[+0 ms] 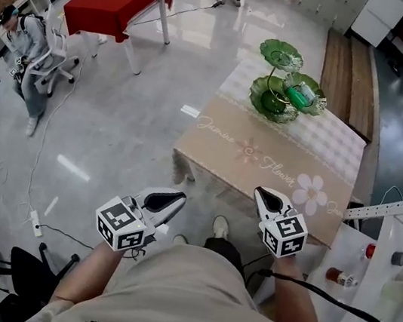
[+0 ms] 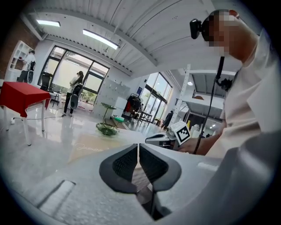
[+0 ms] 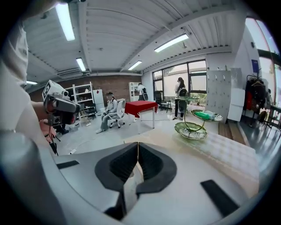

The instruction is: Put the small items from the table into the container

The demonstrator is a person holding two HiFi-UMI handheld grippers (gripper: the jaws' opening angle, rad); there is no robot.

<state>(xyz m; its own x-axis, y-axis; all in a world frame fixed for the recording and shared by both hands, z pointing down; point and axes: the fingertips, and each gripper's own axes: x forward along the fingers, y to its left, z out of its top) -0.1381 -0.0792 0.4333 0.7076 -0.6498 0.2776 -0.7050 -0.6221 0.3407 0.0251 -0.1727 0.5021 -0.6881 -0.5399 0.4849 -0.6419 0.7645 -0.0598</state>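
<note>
**A:** Grippers, quick?

**B:** Left hand-held gripper: jaws closed together, nothing between them. Right hand-held gripper: same, pads pressed flat on each other, empty. Both are up near the person's body, around the table's 6 o'clock edge. The left one hangs off the corner, more toward 7.

**A:** Where's the task's thing?

**B:** The container is the green three-dish stand at the far end of the table, 12 o'clock, well apart from both grippers. One teal item lies in the dish at 3 o'clock of the stand's stem. The tablecloth looks bare from here, and I can't spot any loose small items on it.

**A:** How would that teal item handle?

**B:** My guess is small and light, possibly with a smooth, slick surface. I can't tell from this far whether it's stiff or soft. It's longer than it is wide, so I'd pinch it across the narrow middle, not at the ends.

**A:** And the stand?

**B:** The dishes look like glazed ware or glass on a thin stem. I'd call it fragile and easy to tip. Anything going in should be let go low over a dish, without bumping a rim.

**A:** How far along is the task?

**B:** Judging by the bare cloth, done or very nearly.
</note>
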